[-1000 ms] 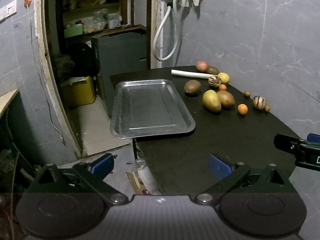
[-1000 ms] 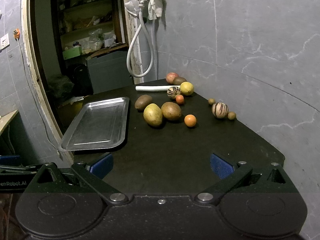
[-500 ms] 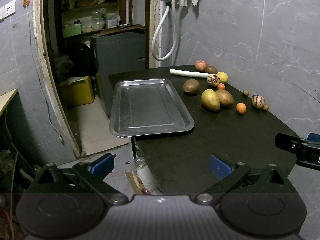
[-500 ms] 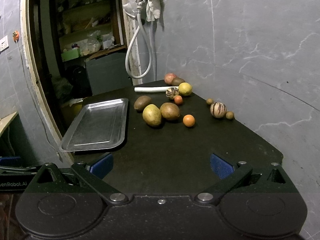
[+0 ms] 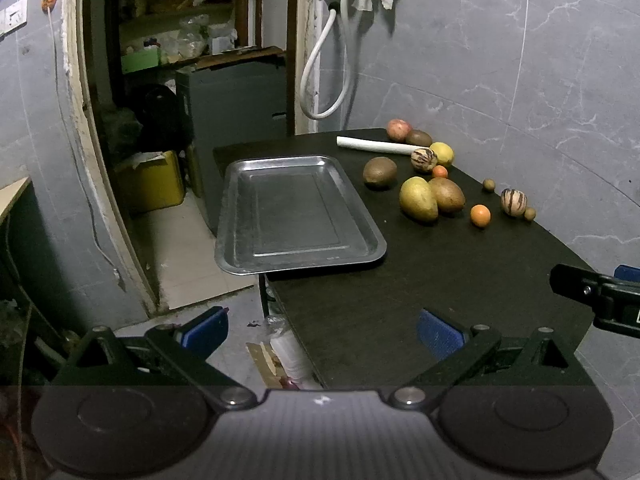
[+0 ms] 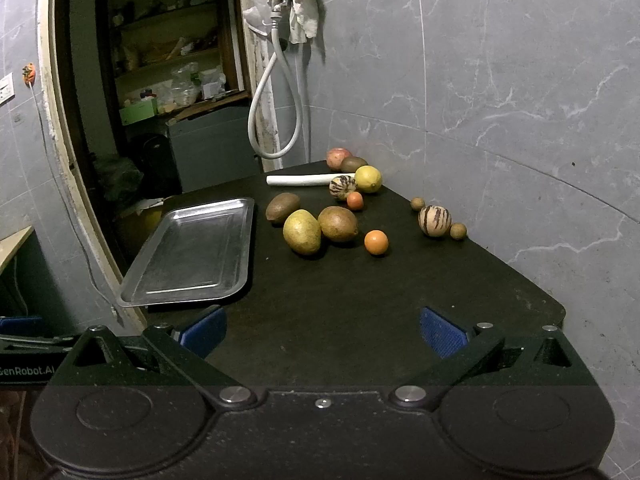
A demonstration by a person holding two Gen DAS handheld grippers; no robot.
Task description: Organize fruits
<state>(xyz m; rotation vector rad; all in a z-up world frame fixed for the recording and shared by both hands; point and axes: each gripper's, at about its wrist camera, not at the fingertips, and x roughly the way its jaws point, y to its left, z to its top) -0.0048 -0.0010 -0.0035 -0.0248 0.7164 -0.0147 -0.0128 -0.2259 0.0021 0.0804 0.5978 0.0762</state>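
Both grippers hover at the near edge of the dark surface [image 6: 360,312], jaws spread wide, nothing between them: left gripper [image 5: 320,328], right gripper [image 6: 322,330]. Metal tray [image 5: 296,212] sits on the left part of the surface, its near-left corner overhanging the edge; it holds no fruit. Fruits lie loose to the right of the tray, well apart from both grippers: yellow-green mango [image 6: 302,232] touching a brown mango [image 6: 338,223], small orange [image 6: 376,242] just beside them, brown oval fruit [image 6: 282,207] nearest the tray. Farther back: striped fruit [image 6: 343,187], lemon [image 6: 368,179], white stalk [image 6: 304,179]. Second striped fruit [image 6: 435,221] sits near the right wall.
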